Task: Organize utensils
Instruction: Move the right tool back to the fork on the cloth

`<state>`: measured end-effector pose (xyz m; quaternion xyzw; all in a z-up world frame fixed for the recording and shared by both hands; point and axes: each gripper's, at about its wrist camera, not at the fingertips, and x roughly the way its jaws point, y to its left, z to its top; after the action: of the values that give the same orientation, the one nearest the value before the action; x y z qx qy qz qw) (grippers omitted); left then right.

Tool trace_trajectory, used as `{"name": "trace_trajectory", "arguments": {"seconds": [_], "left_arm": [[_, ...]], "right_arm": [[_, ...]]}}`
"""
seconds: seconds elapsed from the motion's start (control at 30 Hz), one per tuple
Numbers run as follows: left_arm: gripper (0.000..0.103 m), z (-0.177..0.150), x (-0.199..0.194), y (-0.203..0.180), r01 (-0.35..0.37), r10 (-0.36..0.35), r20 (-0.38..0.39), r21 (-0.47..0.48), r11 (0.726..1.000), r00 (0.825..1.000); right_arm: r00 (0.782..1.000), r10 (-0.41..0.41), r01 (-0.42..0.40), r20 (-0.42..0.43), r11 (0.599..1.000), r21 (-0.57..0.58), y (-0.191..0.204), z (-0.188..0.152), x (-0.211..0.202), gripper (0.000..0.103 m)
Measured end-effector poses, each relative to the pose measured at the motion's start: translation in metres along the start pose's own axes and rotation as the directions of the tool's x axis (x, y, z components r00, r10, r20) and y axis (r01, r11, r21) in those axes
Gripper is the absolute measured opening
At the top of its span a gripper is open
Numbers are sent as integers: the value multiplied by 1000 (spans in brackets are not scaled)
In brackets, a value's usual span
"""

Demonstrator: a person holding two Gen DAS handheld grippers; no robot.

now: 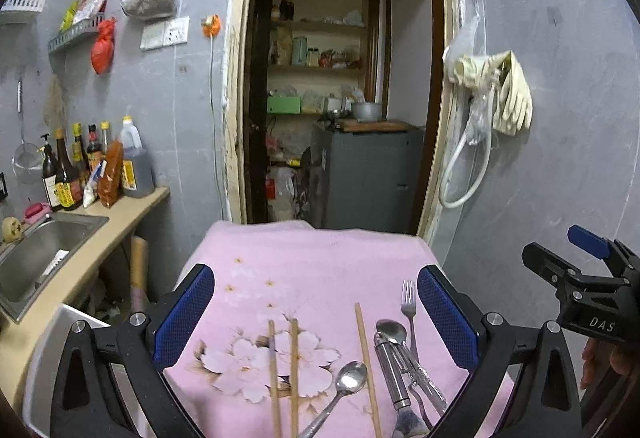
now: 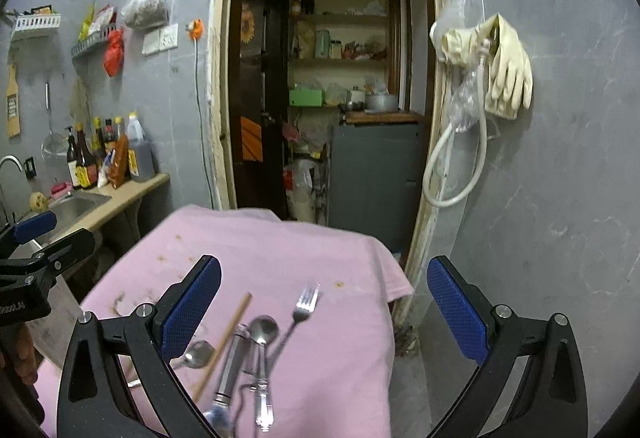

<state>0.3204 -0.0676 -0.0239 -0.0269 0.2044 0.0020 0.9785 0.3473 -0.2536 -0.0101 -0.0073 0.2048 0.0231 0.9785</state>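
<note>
Utensils lie on a pink flowered cloth (image 1: 304, 258). In the left wrist view there are three wooden chopsticks (image 1: 294, 366), a spoon (image 1: 348, 382) between them, a second spoon (image 1: 392, 332), a steel peeler-like tool (image 1: 390, 370) and a fork (image 1: 409, 302). My left gripper (image 1: 316, 314) is open above them and holds nothing. My right gripper (image 2: 324, 306) is open and empty over the cloth's right part; below it are a fork (image 2: 304, 306), a spoon (image 2: 262, 332), the steel tool (image 2: 232, 362), a chopstick (image 2: 228, 338) and another spoon (image 2: 198, 354). The right gripper also shows in the left wrist view (image 1: 580, 270).
A steel sink (image 1: 36, 258) and a counter with sauce bottles (image 1: 96, 165) stand at the left. An open doorway (image 1: 340, 97) with shelves and a grey cabinet (image 1: 364, 177) is behind the table. Rubber gloves (image 1: 500, 93) and a hose hang on the right wall.
</note>
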Motion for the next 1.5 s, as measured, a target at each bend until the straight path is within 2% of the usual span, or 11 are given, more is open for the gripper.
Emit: {"name": "trace_trajectory", "arguments": {"seconds": [0.27, 0.47, 0.63, 0.7, 0.83, 0.93, 1.13, 1.23, 1.3, 1.4, 1.5], "left_arm": [[102, -37, 50, -19, 6, -3, -109, 25, 1000, 994], [101, -73, 83, -15, 21, -15, -217, 25, 999, 976], [86, -92, 105, -13, 65, -59, -303, 11, 998, 951], [76, -98, 114, -13, 88, -80, -340, 9, 996, 937], [63, -109, 130, -12, 137, -127, -402, -3, 991, 907], [52, -115, 142, -5, 164, -174, -454, -62, 985, 874], [46, -115, 150, -7, 221, -224, -454, -61, 973, 862], [36, -115, 153, -12, 248, -234, -464, -31, 968, 854], [23, -115, 154, -14, 255, -231, -471, -12, 967, 851], [11, -111, 154, -14, 251, -218, -482, 4, 968, 849], [7, -108, 157, -8, 244, -223, -494, -22, 969, 840]], "right_arm": [[996, 45, -44, -83, 999, 6, -13, -36, 61, 101], [976, 145, -141, -165, 989, 36, -15, -67, 106, 101], [950, 218, -207, -224, 976, 69, -13, -84, 132, 101], [937, 241, -229, -253, 970, 77, -12, -91, 143, 95], [908, 283, -268, -308, 959, 91, -8, -104, 159, 78], [892, 301, -285, -337, 954, 96, -3, -109, 167, 69], [866, 331, -314, -375, 943, 107, 2, -112, 187, 59], [848, 355, -329, -394, 935, 135, 2, -112, 197, 54], [837, 368, -337, -405, 930, 147, 3, -113, 204, 53], [820, 390, -352, -420, 921, 167, 4, -113, 216, 52], [816, 389, -360, -428, 921, 150, 6, -109, 228, 52]]}}
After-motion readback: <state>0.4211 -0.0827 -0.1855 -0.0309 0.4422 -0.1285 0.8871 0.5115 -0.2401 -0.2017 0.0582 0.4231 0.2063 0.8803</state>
